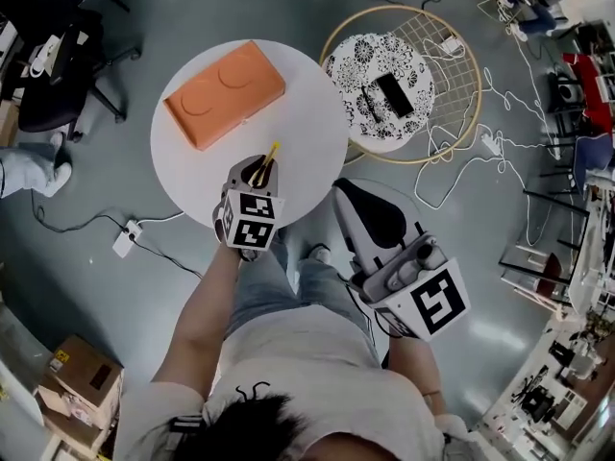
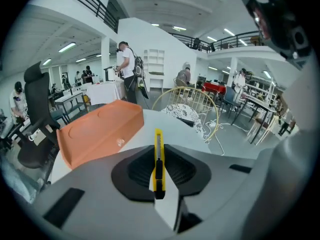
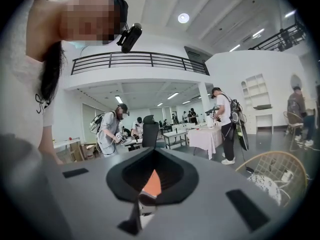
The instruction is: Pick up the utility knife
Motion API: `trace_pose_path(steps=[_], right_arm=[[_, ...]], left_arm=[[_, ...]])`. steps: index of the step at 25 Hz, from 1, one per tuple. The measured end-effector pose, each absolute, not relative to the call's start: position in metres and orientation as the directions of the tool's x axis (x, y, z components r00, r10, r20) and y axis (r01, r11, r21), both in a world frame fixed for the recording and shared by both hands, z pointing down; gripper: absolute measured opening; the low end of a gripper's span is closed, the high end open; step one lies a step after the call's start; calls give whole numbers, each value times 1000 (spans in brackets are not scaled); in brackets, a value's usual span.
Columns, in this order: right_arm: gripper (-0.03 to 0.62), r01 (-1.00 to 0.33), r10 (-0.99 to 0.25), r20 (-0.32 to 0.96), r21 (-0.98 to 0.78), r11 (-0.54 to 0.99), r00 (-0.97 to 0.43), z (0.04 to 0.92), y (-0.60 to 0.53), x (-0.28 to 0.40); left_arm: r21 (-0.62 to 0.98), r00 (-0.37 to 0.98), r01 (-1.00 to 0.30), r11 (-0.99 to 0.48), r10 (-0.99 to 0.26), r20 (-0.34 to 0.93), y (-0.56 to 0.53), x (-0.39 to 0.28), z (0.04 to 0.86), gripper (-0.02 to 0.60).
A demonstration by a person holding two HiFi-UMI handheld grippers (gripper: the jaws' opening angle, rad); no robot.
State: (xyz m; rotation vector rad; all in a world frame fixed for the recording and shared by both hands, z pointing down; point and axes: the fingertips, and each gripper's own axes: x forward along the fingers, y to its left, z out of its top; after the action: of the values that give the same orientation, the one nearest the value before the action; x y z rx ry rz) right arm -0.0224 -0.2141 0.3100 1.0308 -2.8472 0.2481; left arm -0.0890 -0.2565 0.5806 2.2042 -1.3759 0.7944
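The utility knife is yellow and slim, with a black slider. My left gripper is shut on it over the near edge of the round white table. In the left gripper view the utility knife stands out forward between the black pads of my left gripper, lifted off the tabletop. My right gripper hangs off the table's near right side, above the floor, its black jaws together and holding nothing. In its own view my right gripper shows only a thin orange sliver in the slit.
An orange box lies on the far left of the table. To the right stands a small patterned table with a black object, set in a round wire basket. Cables trail on the floor. An office chair stands at the left.
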Motion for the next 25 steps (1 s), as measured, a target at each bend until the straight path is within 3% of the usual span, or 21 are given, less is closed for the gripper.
trace_pose_path(steps=[12, 25], right_arm=[[8, -443, -437, 81, -92, 892, -896, 287, -186, -46], [8, -246, -244, 42, -68, 967, -969, 276, -133, -67]], left_arm=[[56, 248, -968, -245, -896, 368, -226, -115, 435, 64], [38, 170, -985, -168, -983, 72, -135, -117, 312, 64]])
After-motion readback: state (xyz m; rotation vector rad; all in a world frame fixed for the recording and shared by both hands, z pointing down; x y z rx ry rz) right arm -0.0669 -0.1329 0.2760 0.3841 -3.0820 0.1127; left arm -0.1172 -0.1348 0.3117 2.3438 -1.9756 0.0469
